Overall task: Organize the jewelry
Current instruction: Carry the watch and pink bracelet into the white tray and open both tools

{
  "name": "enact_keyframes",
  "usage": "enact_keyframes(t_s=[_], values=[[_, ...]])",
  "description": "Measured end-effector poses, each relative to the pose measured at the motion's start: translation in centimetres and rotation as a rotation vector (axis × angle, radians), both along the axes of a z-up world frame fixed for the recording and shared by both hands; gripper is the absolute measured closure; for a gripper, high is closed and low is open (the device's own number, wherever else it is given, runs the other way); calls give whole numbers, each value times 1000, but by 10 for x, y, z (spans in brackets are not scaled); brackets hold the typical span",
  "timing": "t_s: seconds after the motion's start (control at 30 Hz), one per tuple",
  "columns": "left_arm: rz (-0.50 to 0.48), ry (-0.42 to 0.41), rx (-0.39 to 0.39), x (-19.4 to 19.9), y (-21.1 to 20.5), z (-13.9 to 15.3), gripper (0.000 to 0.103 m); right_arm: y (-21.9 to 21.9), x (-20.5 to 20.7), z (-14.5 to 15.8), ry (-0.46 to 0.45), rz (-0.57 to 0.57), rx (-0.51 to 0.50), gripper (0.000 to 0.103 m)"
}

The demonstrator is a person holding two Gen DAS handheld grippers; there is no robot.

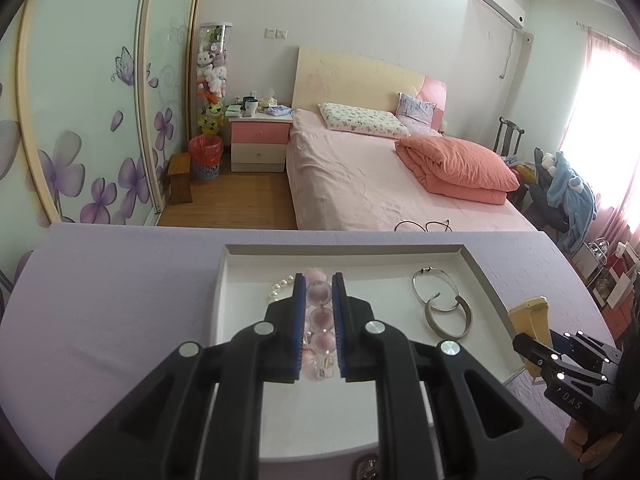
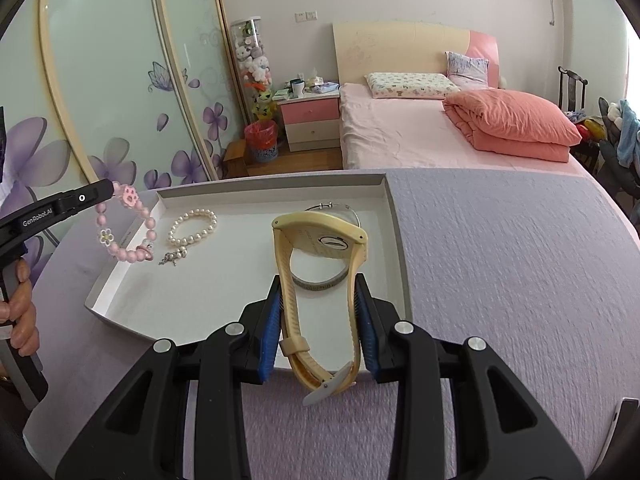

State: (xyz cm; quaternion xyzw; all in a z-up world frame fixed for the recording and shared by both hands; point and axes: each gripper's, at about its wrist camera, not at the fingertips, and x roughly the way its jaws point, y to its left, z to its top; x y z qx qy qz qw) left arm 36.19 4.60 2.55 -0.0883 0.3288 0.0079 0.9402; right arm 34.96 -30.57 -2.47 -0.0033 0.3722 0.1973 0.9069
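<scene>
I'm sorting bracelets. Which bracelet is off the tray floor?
The pink bead bracelet, held in the left gripper; the pearl bracelet and silver bangles lie in the tray.

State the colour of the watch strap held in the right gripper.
Pale cream-yellow rubber watch strap, clamped in the right gripper; clearest in the right wrist view.

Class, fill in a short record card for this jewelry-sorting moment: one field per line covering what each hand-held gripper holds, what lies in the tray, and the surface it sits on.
Left hand-held gripper: shut on pink bead bracelet, held above the tray's left edge
Right hand-held gripper: shut on yellow wristwatch, gripped by its strap
Tray: shallow, white, open-topped
In tray, left: pearl bracelet
In tray, right: thin silver bangle and silver cuff bangle, overlapping
Surface: lilac cloth
</scene>
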Motion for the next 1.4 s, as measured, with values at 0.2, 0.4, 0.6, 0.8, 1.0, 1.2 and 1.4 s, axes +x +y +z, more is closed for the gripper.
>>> enact_keyframes(t_s=[0.2,0.4,0.6,0.8,1.0,1.2,1.4], values=[[-5,5,-17,5,-8,-8,88,3,-1,-4,12,1,-7,68],[15,-25,-12,-4,-1,-1,73,5,0,-3,12,-4,-11,68],[39,-42,1,-17,11,5,64,11,2,-2,8,1,-11,68],[52,-60,8,-28,21,10,56,21,17,3,-13,-7,-15,68],[59,-57,6,-36,32,8,53,42,45,-3,-14,-21,-39,68],[68,-52,3,-36,39,3,51,49,63,-16,21,-25,-56,68],[69,-43,-5,-32,42,-3,51,52,70,-23,34,-35,-74,67]])
